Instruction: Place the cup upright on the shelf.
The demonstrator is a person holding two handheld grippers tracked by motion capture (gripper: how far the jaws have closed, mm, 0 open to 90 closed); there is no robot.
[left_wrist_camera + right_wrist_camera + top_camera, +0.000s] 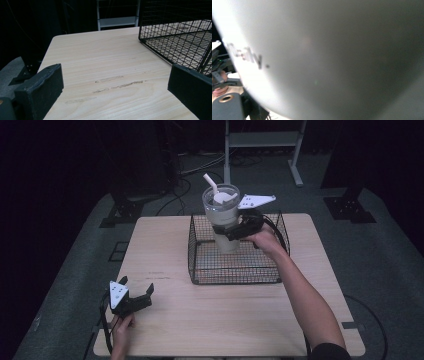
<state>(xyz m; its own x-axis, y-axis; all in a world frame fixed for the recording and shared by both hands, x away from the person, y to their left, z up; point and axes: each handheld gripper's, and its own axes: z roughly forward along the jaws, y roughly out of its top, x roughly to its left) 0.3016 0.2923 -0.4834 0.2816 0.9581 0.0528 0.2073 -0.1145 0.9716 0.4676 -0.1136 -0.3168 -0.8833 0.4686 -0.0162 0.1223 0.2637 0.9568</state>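
Two grippers are working a pale wooden worktop [210, 315]. Right gripper [239, 229] is clamping a white tumbler [223, 220] around its middle, fingers closed on the body, holding it upright above the far half of a black wire basket [235, 270] that is sitting at far centre-right of the worktop. Tumbler is wearing a clear lid with a white straw [211, 183] sticking up and leaning left. Its base is looking level with or below the basket rim; cannot tell whether it is touching the mesh floor. A side grip at mid-height is probably keeping the tall cup from tipping and leaving the lid and straw clear. In the right gripper view the tumbler wall [332, 55] is pressing right up against the lens, blurred grey lettering on it, so the hold is tight and close.

Left gripper [134, 296] is resting low at the near-left corner, fingers [40, 90] spread wide and gripping nothing, pointing toward the basket corner [175, 37]. It is likely parking out of the way while the right hand is handling the cup alone.
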